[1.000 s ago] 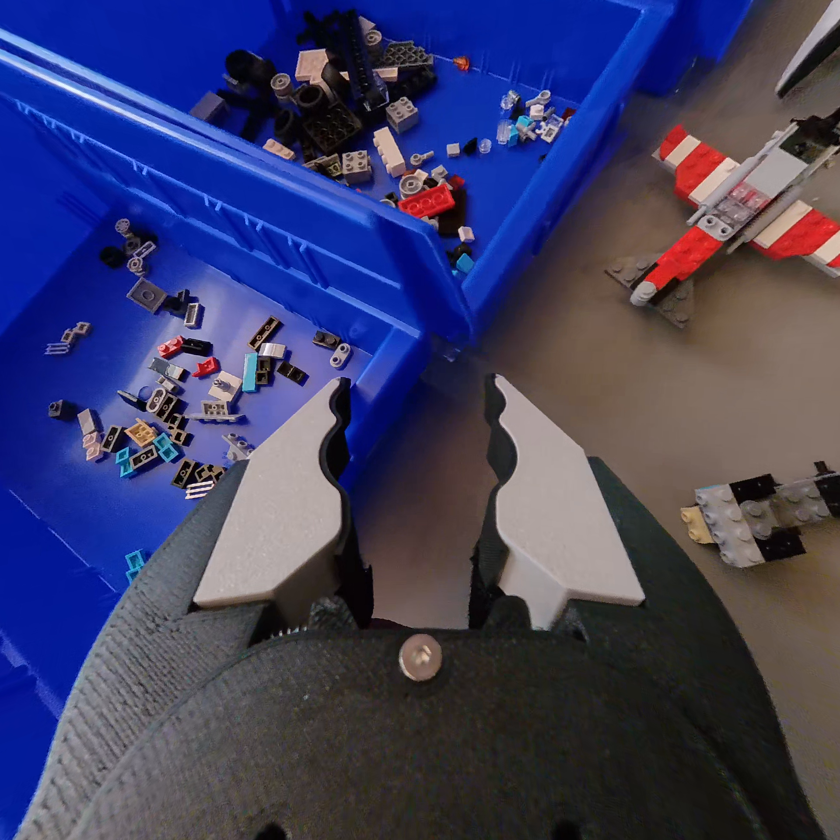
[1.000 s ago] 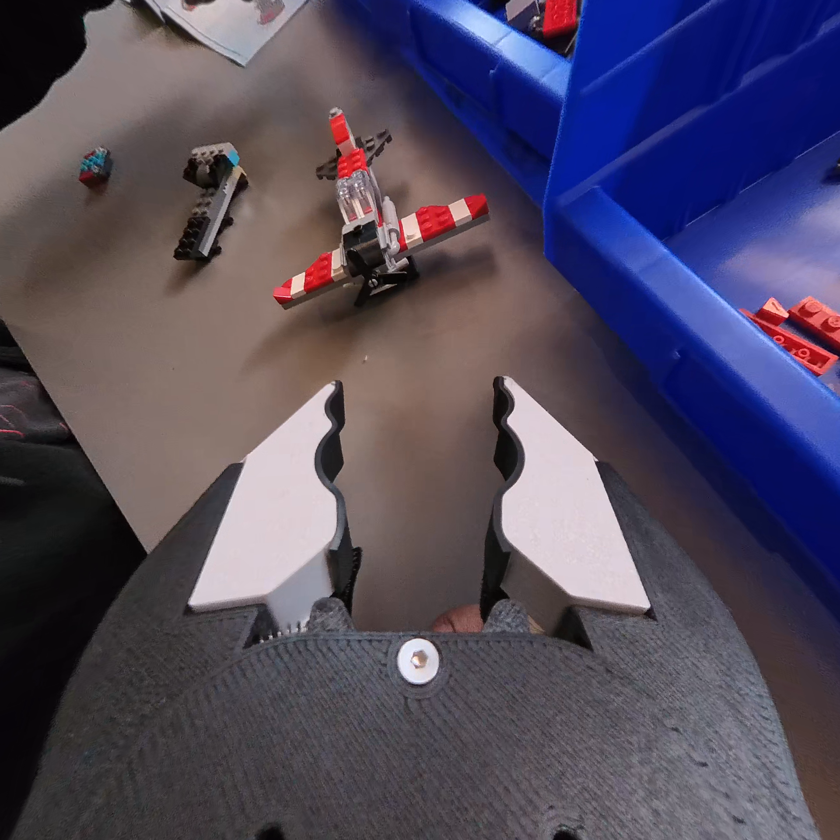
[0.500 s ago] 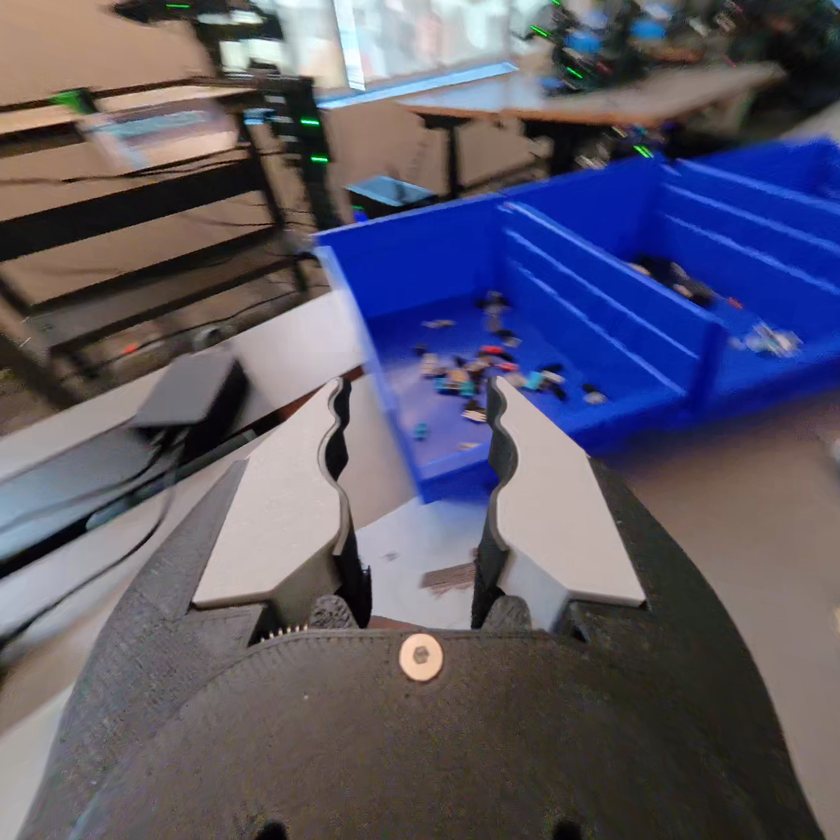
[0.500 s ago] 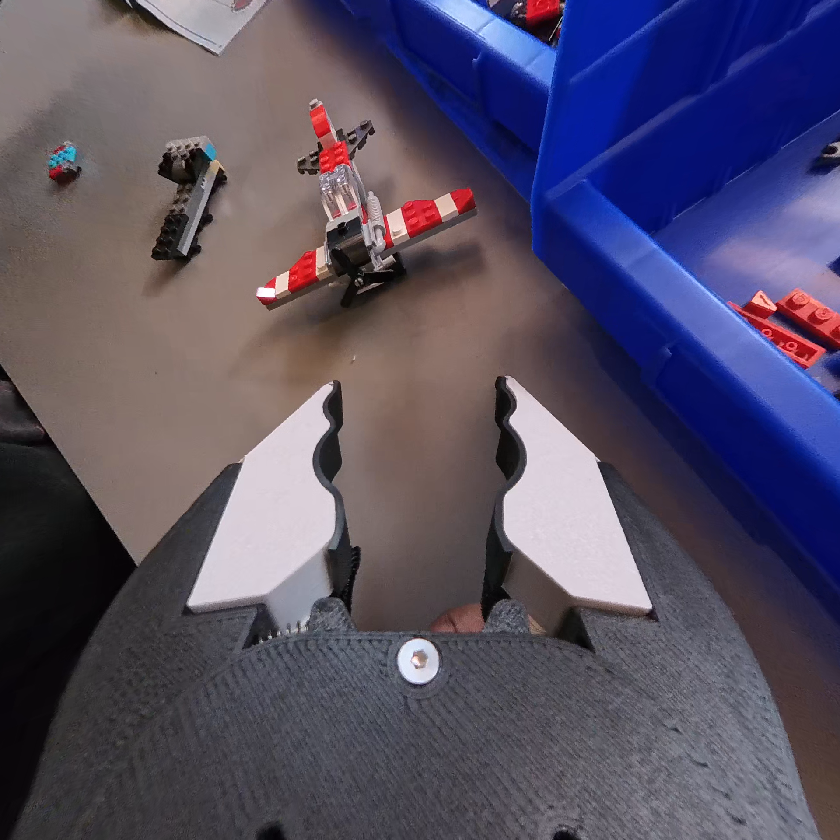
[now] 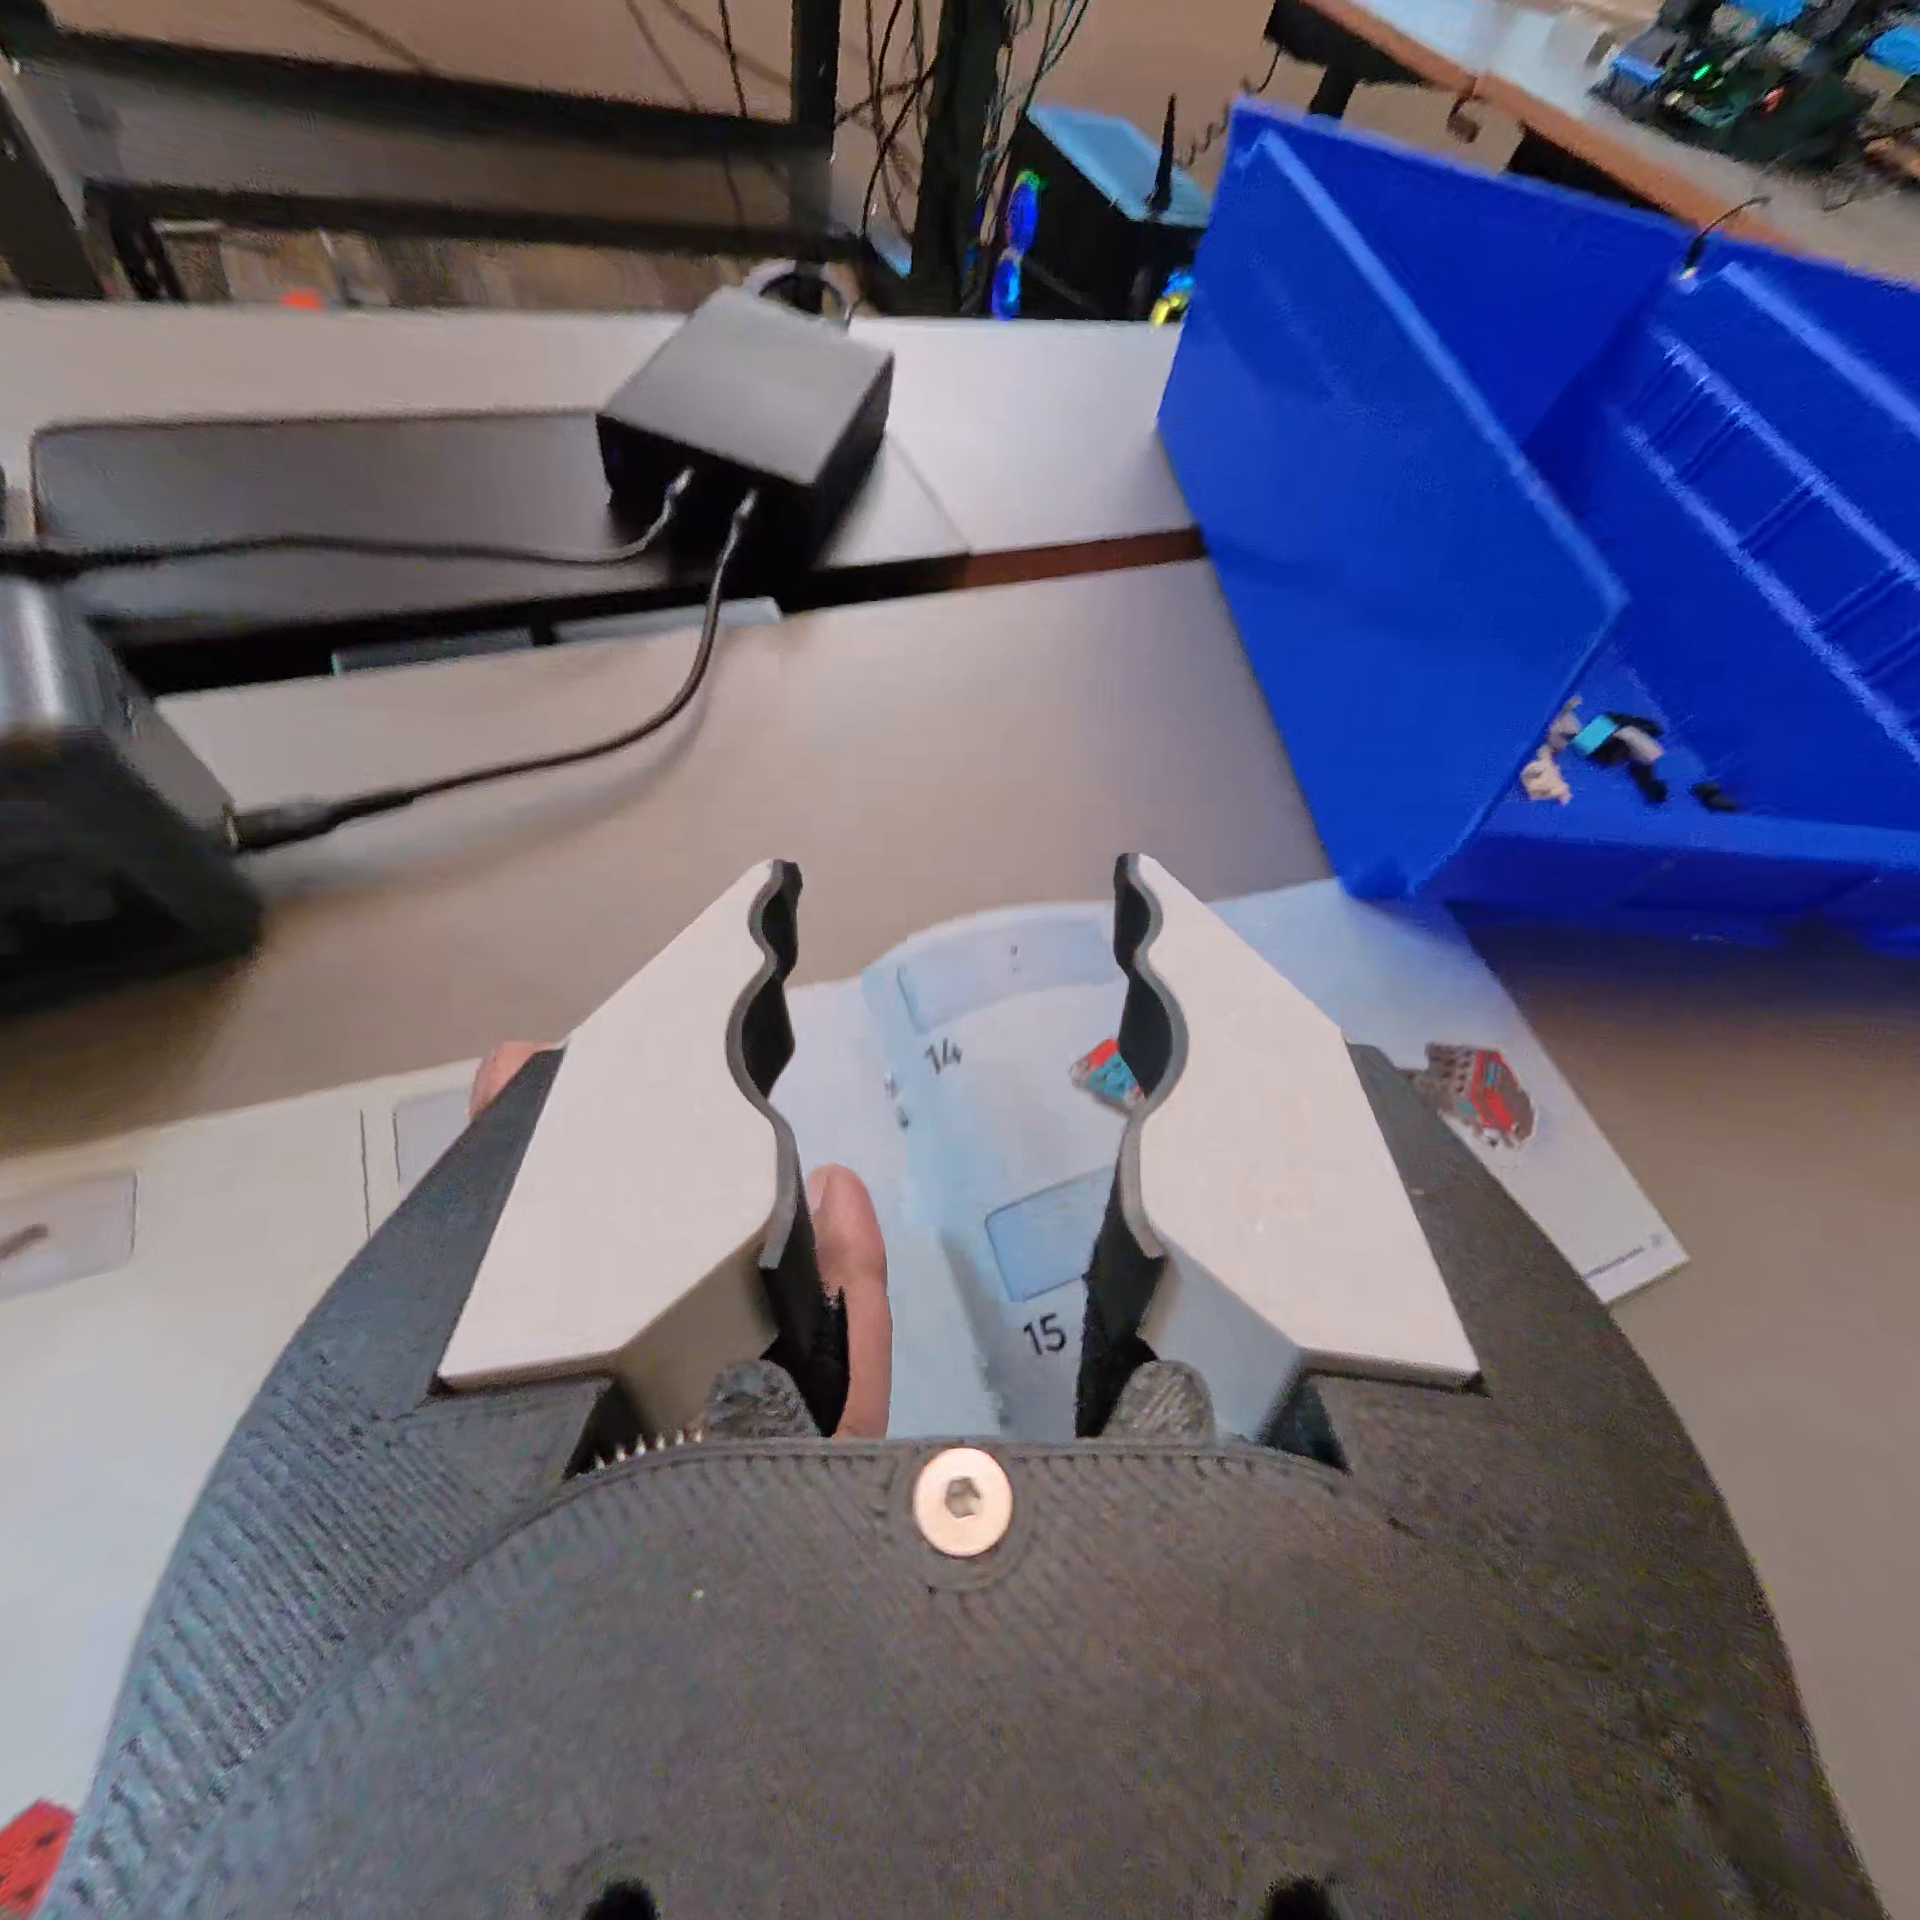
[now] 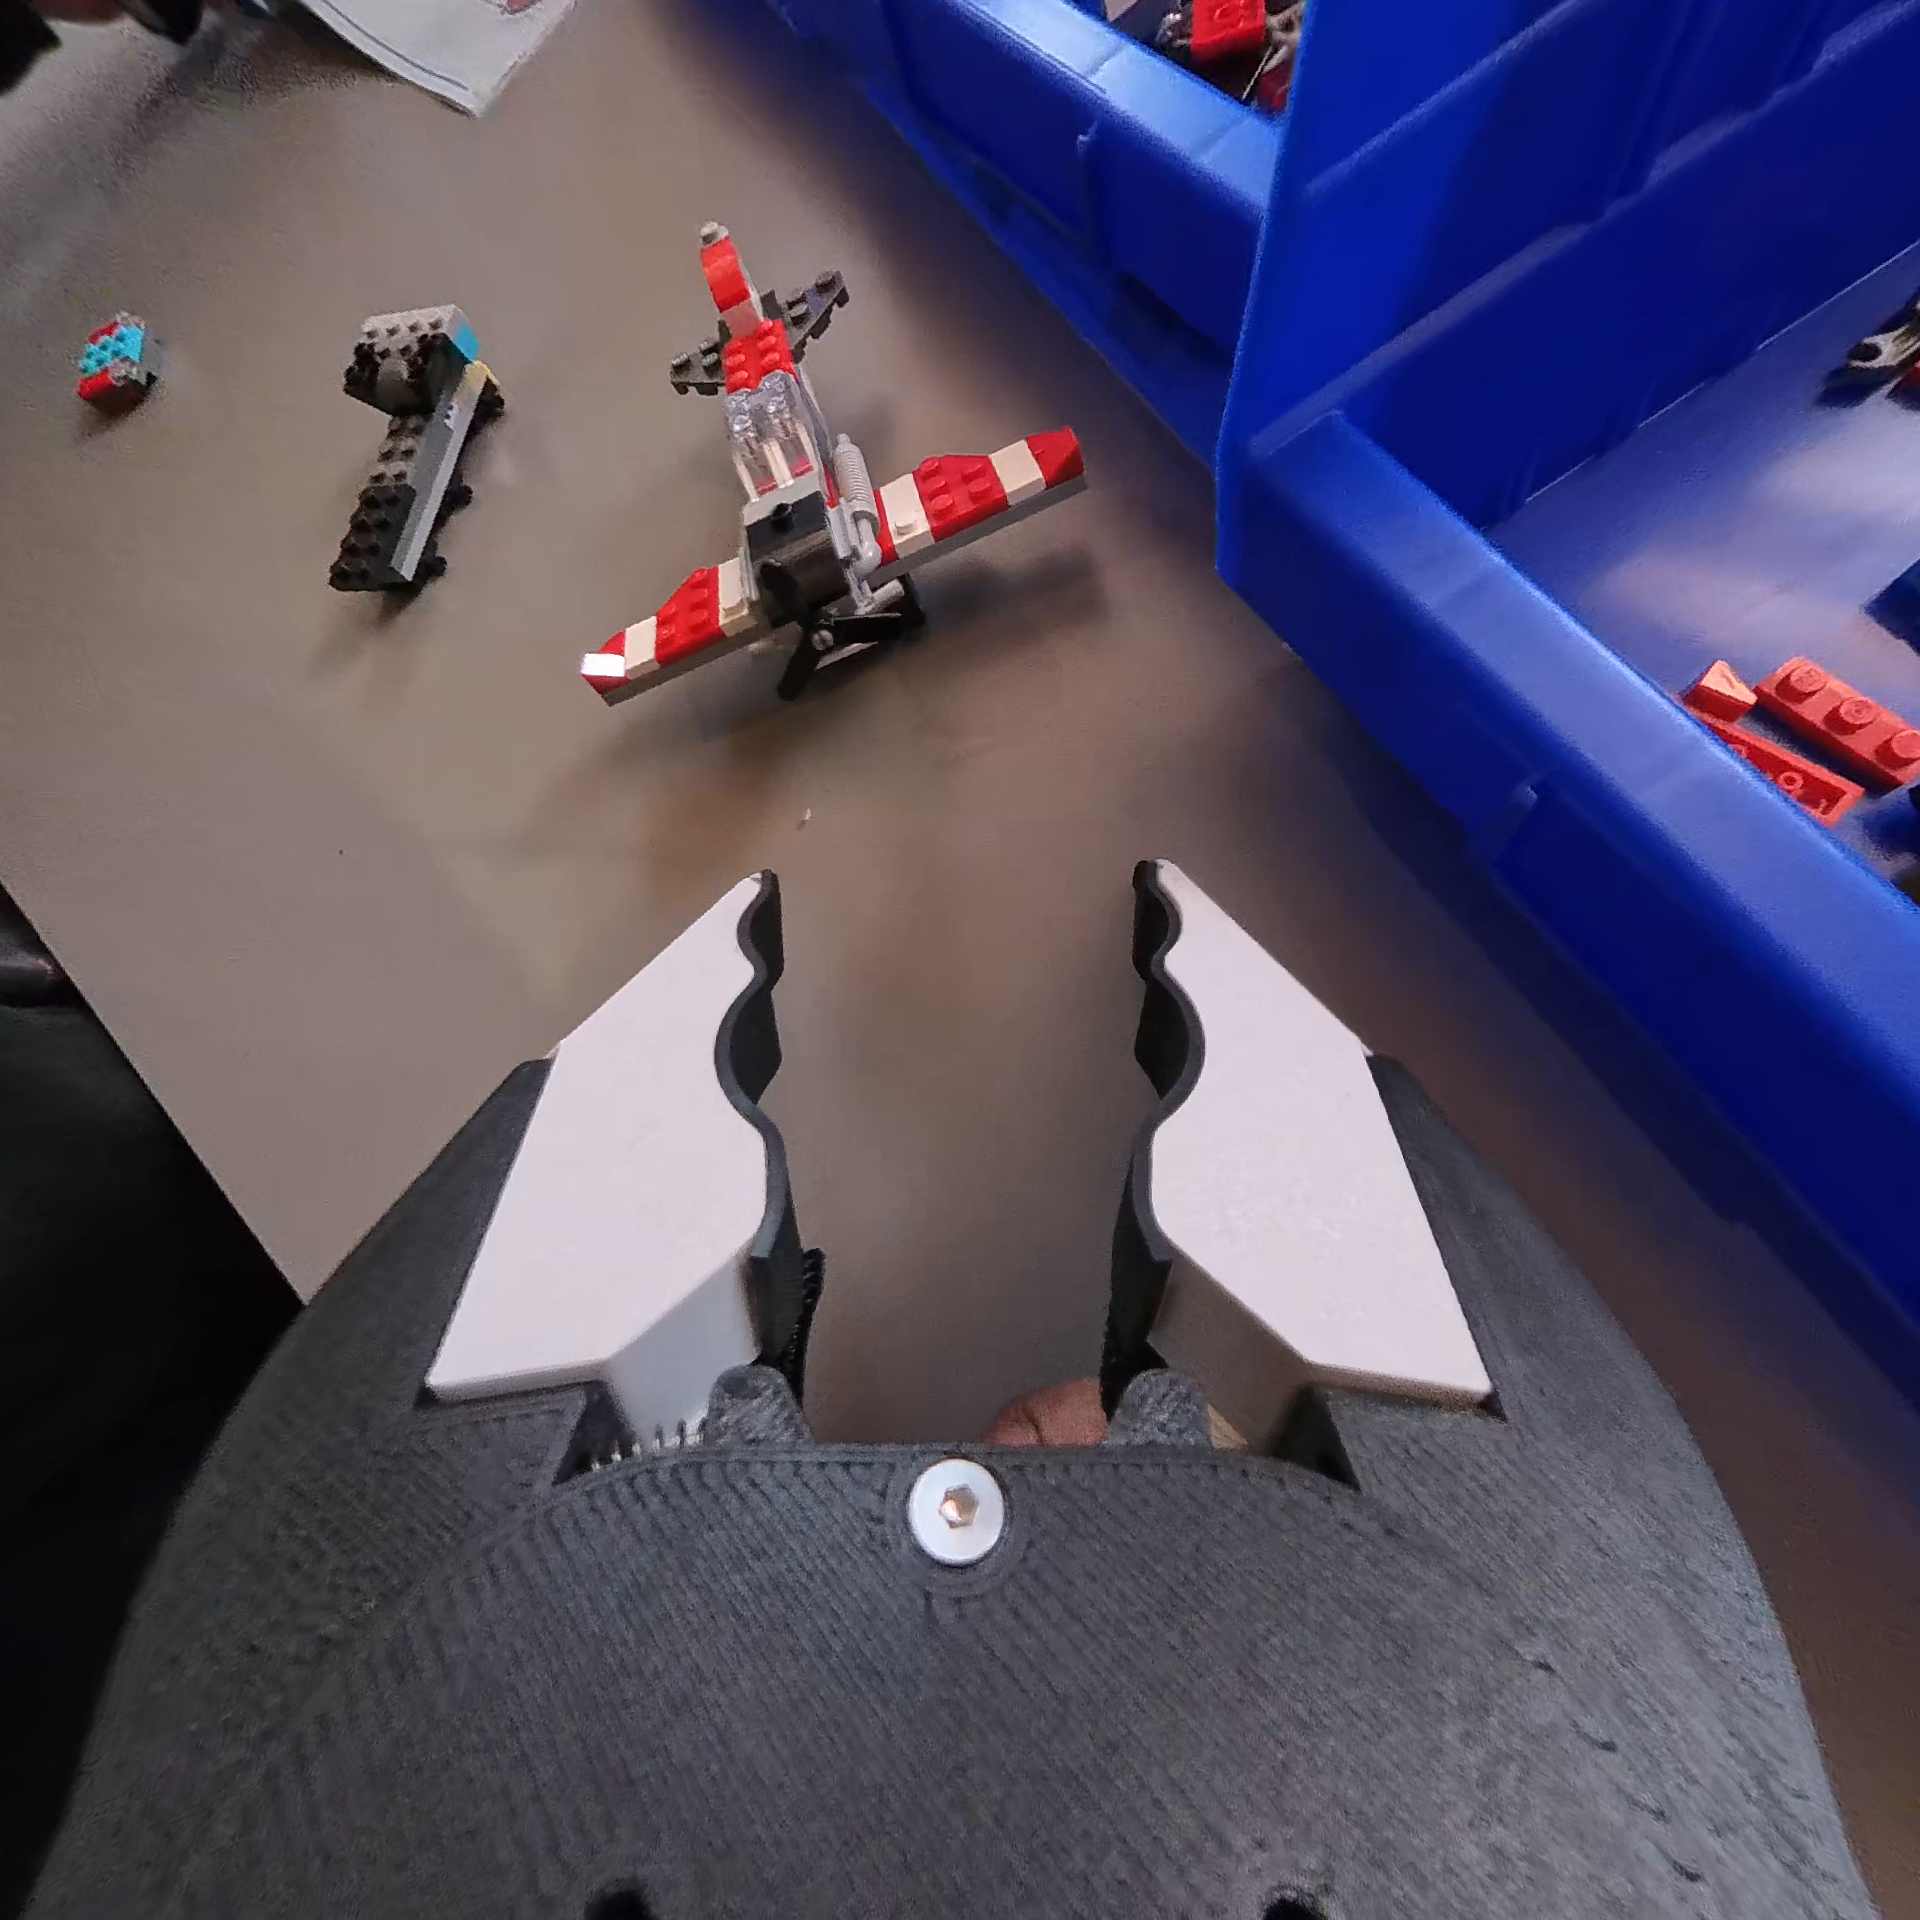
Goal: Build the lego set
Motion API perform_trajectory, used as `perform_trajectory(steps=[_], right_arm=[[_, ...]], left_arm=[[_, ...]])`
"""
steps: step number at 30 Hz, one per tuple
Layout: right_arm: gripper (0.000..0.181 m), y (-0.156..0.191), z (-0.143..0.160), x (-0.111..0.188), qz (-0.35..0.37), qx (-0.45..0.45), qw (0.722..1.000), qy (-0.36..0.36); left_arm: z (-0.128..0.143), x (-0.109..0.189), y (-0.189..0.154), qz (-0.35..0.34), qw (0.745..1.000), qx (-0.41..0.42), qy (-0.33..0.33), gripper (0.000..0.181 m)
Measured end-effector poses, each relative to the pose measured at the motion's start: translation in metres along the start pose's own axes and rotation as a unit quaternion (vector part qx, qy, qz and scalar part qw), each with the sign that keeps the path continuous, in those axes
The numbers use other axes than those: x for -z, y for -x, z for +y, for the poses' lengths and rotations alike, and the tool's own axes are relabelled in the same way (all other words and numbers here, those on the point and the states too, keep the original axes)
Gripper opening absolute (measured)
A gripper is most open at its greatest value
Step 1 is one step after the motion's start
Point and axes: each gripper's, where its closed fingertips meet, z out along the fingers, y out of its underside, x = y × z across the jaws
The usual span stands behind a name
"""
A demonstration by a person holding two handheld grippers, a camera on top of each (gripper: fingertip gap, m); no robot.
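Observation:
In the right wrist view a red-and-white lego plane stands on the brown table, with a black-and-grey lego assembly and a small red-and-teal piece to its left. My right gripper is open and empty, hovering in front of the plane. In the left wrist view my left gripper is open and empty above an open instruction booklet lying on the table. A person's finger shows under its left finger.
Blue bins with red plates line the right side. In the left wrist view a blue bin with small pieces stands at right. A black box with cables lies behind. The table's near edge is at left. The left gripper's tips are roughly 55 cm from the right gripper's. Measured from the fingertips, the black-and-grey lego assembly is 20 cm or so from the right gripper and 35 cm from the left.
My left gripper has swung away from the blue bins of parts to the instruction booklet at the table's left. My right gripper has drifted slightly nearer the plane; both stay open.

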Motion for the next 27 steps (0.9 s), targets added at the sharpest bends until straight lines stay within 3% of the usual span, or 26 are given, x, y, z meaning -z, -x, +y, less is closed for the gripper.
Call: perform_trajectory(steps=[11,16,19,22,27], right_arm=[[0.07,0.007,-0.017,0.006,-0.005,0.017,0.999,-0.049],[0.07,0.008,-0.023,0.008,-0.011,0.024,0.997,-0.069],[0.068,0.007,-0.023,0.008,-0.015,0.021,0.997,-0.071],[0.067,0.006,-0.022,0.006,-0.021,0.017,0.998,-0.065],[0.067,0.006,-0.021,0.003,-0.034,0.009,0.998,-0.054]], left_arm=[[0.022,0.068,0.06,-0.126,0.992,0.003,-0.026,0.064],[-0.005,0.106,0.056,-0.152,0.982,-0.023,-0.109,0.063],[-0.021,0.102,0.016,-0.1,0.987,-0.065,-0.109,0.063],[-0.033,0.075,-0.052,-0.004,0.989,-0.139,-0.053,0.062],[-0.054,0.014,-0.163,0.093,0.944,-0.309,0.071,0.061]])
